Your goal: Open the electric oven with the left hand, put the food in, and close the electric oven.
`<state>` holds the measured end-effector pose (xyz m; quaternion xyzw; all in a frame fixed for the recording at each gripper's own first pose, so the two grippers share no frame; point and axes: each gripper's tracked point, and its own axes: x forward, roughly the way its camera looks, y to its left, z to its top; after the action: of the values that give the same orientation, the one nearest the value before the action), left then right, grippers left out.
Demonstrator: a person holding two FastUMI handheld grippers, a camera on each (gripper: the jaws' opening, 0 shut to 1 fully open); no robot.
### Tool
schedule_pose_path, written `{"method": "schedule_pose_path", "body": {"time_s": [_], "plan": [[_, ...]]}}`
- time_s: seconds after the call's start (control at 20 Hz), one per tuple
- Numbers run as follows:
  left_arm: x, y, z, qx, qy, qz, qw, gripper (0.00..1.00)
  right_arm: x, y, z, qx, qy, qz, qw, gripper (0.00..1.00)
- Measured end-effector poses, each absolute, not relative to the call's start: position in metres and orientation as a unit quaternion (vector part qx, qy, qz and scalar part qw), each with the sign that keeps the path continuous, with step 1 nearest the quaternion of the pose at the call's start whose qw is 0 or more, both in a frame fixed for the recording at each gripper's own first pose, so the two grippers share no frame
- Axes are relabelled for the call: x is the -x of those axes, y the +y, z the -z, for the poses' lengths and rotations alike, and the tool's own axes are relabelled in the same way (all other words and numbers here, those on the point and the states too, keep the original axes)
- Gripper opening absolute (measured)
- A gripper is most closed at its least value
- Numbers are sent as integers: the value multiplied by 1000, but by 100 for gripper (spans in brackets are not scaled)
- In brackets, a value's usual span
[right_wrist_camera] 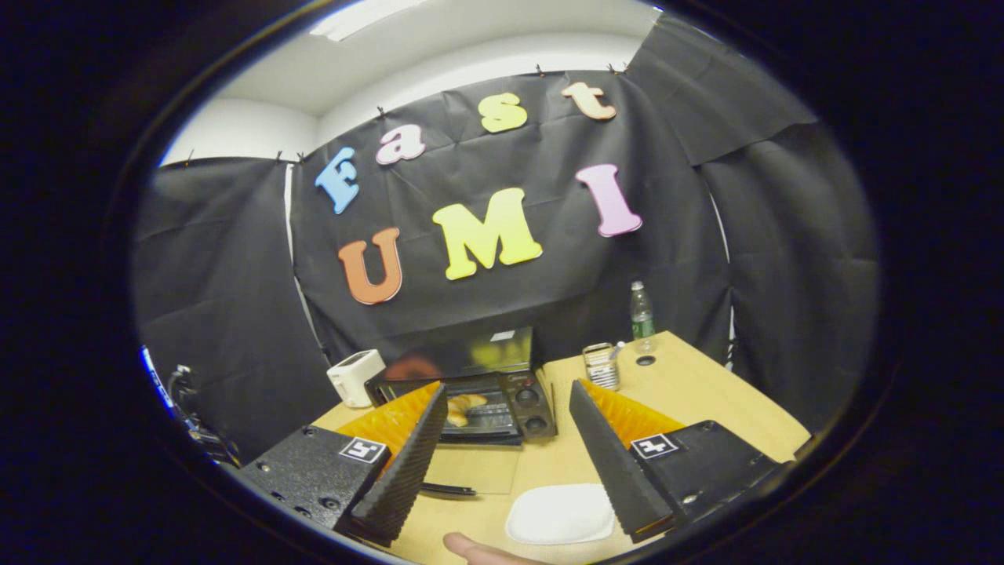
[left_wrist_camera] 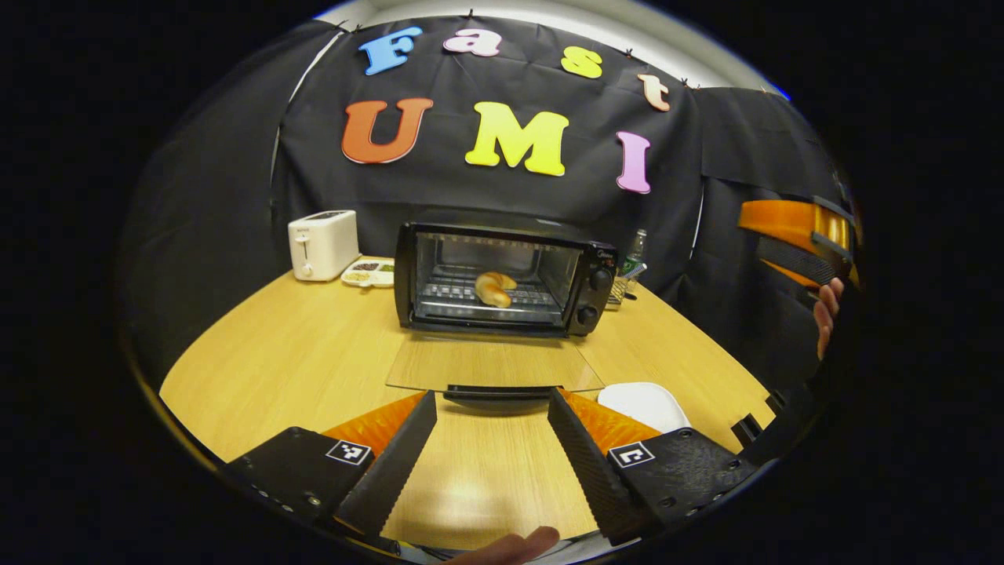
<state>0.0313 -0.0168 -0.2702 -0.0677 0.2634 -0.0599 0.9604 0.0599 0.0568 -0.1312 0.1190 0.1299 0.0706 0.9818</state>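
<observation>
The left gripper (left_wrist_camera: 490, 439) has its fingers spread wide, holding nothing, just short of the door handle (left_wrist_camera: 496, 392) of the electric oven (left_wrist_camera: 502, 275). The right gripper (right_wrist_camera: 508, 439) is likewise wide and empty, above the white plate (right_wrist_camera: 561, 514) in front of the oven. The bread (left_wrist_camera: 494, 288) lies on the rack inside — so closing is the step in hand, I judge. Next: get under the lowered glass door (left_wrist_camera: 490, 362) and swing it up.

A white toaster (left_wrist_camera: 323, 244) is standing on the wooden tabletop (left_wrist_camera: 298, 353) far ahead-left of the gripper, a snack tray (left_wrist_camera: 369, 272) lying just beside it. A white plate (right_wrist_camera: 561, 513) is sitting near, a bottle (right_wrist_camera: 642, 315) and wire holder (right_wrist_camera: 601, 365) standing well beyond.
</observation>
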Motion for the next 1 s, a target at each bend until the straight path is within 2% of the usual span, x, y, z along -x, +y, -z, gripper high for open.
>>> {"method": "schedule_pose_path", "body": {"time_s": [0.2,0.4,0.65,1.0], "plan": [[-42,-44,316,51,323,84,941,95,-30,22,115,-101,106,-56,988,93],[-57,-55,348,26,369,82,926,94,-9,0,101,-85,83,-45,992,94],[-71,-49,361,19,383,46,922,94,5,-12,95,-74,57,-50,994,93],[-85,-48,358,40,396,40,916,94,9,-23,105,-87,56,-49,993,93]]}}
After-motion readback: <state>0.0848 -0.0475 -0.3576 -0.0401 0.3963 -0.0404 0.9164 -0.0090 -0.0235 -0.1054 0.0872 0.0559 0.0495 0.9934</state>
